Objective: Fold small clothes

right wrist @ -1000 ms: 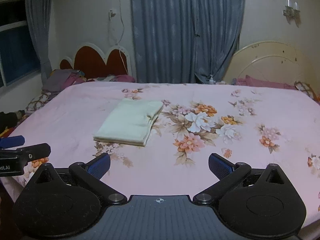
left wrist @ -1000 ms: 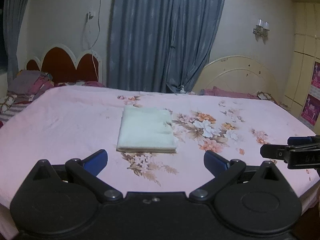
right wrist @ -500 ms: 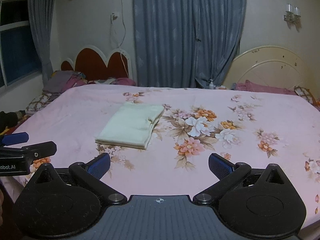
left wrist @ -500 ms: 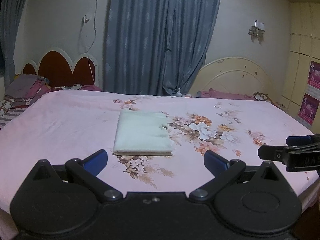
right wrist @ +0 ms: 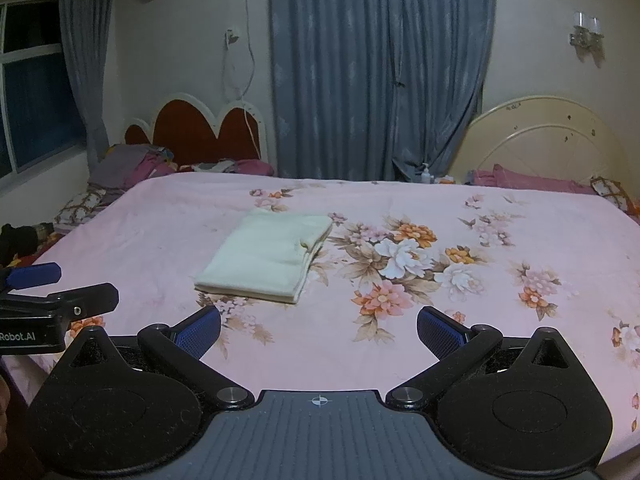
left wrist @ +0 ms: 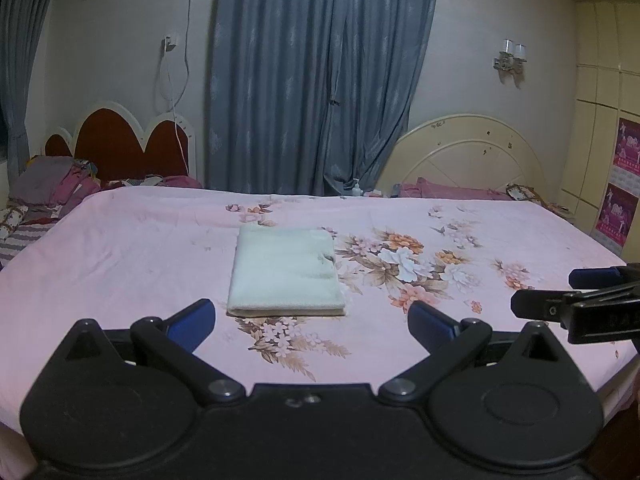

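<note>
A pale cream garment [left wrist: 285, 270] [right wrist: 268, 258] lies folded into a neat rectangle on the pink floral bedsheet [left wrist: 120, 264] [right wrist: 480, 320]. My left gripper [left wrist: 312, 322] hovers near the bed's front edge, short of the garment, open with nothing between its blue pads. My right gripper [right wrist: 319, 330] stands open and empty too, to the right of the garment and back from it. Each gripper shows from the side in the other's view: the right one [left wrist: 576, 300] at the right edge, the left one [right wrist: 60, 292] at the left edge.
Behind the bed hang grey-blue curtains [left wrist: 316, 80]. A red scalloped headboard [left wrist: 120, 148] with piled clothes [left wrist: 56, 188] is at the far left, a cream round headboard [left wrist: 472, 160] at the far right. A cupboard with posters [left wrist: 618, 184] lines the right wall.
Both grippers have drawn back and tilted upward, so the garment sits lower and farther off in both views. The garment lies still; both grippers stay open.
</note>
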Tool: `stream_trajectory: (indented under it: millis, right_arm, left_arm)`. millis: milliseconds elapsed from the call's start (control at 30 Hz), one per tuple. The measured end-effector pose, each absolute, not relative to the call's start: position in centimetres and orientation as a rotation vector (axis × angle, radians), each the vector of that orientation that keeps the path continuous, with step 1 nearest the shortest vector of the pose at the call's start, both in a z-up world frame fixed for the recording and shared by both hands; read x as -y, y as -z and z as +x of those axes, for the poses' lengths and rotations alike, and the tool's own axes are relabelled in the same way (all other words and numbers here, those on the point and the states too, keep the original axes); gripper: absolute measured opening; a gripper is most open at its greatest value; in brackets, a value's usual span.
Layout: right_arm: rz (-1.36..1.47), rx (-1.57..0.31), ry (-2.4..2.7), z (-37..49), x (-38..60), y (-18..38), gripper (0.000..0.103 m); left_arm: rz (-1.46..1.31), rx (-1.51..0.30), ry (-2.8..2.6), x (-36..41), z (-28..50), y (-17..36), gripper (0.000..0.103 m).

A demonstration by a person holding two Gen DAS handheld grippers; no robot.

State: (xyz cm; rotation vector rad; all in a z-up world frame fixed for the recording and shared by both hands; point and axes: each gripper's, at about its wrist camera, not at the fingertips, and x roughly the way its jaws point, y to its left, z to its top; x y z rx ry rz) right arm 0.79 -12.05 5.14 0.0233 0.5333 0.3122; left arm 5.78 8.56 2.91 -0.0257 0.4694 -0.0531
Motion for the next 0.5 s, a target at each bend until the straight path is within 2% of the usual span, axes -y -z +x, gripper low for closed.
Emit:
stream_trajectory:
  millis: [500]
  right_arm:
    - [0.022, -0.534, -0.316, 0.9, 12.13, -4.97, 0.103]
  left_arm:
    - [-0.022, -0.466, 0.056, -8.61, 5.86, -2.88, 0.102]
